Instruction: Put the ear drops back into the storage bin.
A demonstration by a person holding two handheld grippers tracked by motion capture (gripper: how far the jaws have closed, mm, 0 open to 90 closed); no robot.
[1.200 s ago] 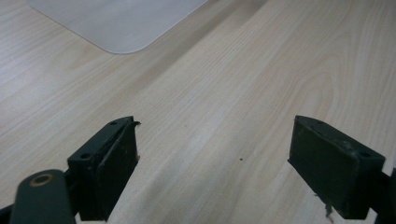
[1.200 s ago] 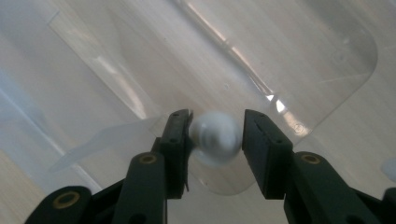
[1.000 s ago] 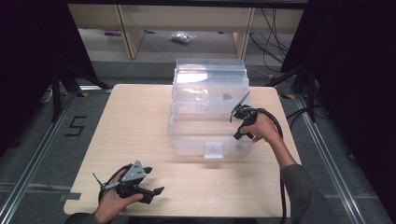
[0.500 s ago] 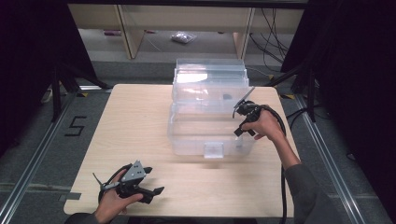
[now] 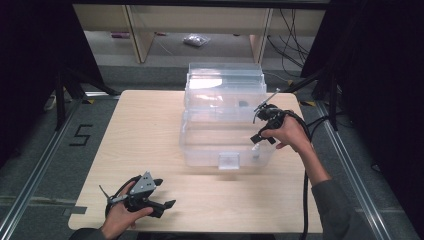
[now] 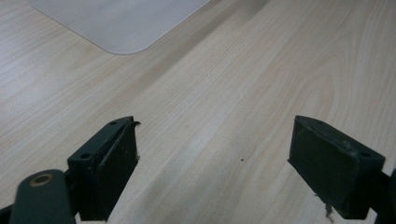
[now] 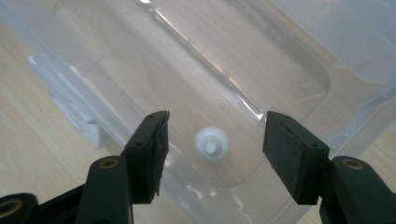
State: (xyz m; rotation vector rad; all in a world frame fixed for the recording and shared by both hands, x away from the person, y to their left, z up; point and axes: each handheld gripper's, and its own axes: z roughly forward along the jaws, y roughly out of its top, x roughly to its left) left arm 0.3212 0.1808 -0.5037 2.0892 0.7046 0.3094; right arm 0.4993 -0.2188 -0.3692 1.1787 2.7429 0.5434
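The table (image 5: pixel 150 130) carries a clear box (image 5: pixel 225 125) with its lid raised at the far side. The right gripper (image 5: pixel 257 132) hangs over the right part of the box, near its front corner. Its jaws have just been opening and now stand half apart, with nothing pressed between them. In the right gripper view a small white cap (image 7: pixel 212 143) lies on the box (image 7: pixel 261 60) floor, below the gap between the jaws and free of both. The left gripper (image 5: pixel 162 200) rests low near the front left edge of the table, well apart from the box, jaws wide and empty.
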